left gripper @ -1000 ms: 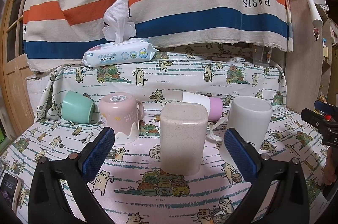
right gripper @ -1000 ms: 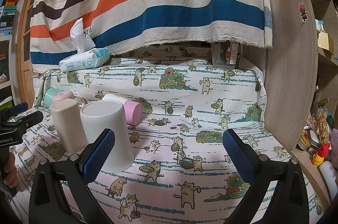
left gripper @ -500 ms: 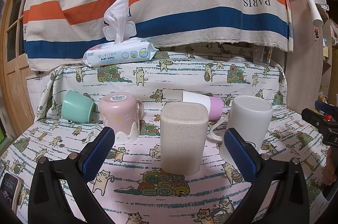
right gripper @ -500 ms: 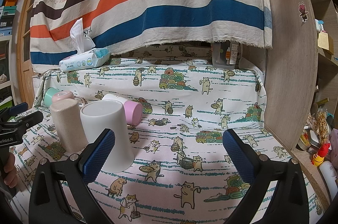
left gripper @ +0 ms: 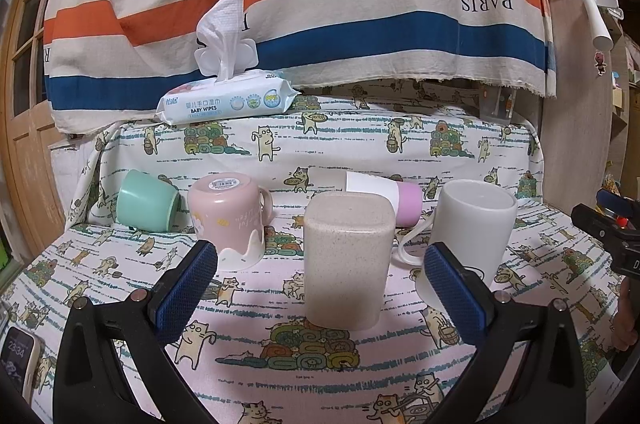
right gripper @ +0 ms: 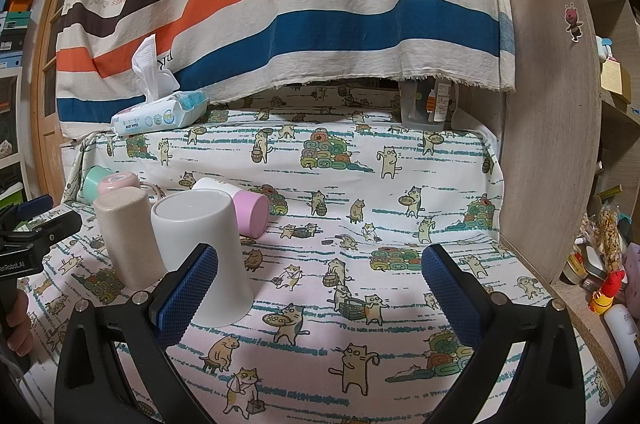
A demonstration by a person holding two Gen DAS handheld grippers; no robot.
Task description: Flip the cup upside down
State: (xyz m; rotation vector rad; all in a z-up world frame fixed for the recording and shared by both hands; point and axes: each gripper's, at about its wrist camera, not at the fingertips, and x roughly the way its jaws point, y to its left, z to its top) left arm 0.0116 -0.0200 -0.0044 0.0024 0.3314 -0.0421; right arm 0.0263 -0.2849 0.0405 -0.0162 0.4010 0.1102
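Nothing has shifted over the last second: both grippers, left (left gripper: 320, 280) and right (right gripper: 319, 280), still hover with fingers wide, speckled beige plastic cup (left gripper: 346, 260) apparently already inverted.

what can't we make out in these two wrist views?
- White ceramic mug: its handle, hidden behind the speckled beige square cup in the left view, out of sight in the right.
- Mint green plastic cup: mostly hidden behind the pink upside-down mug, right view.
- Phone: cut by the left view's edge.
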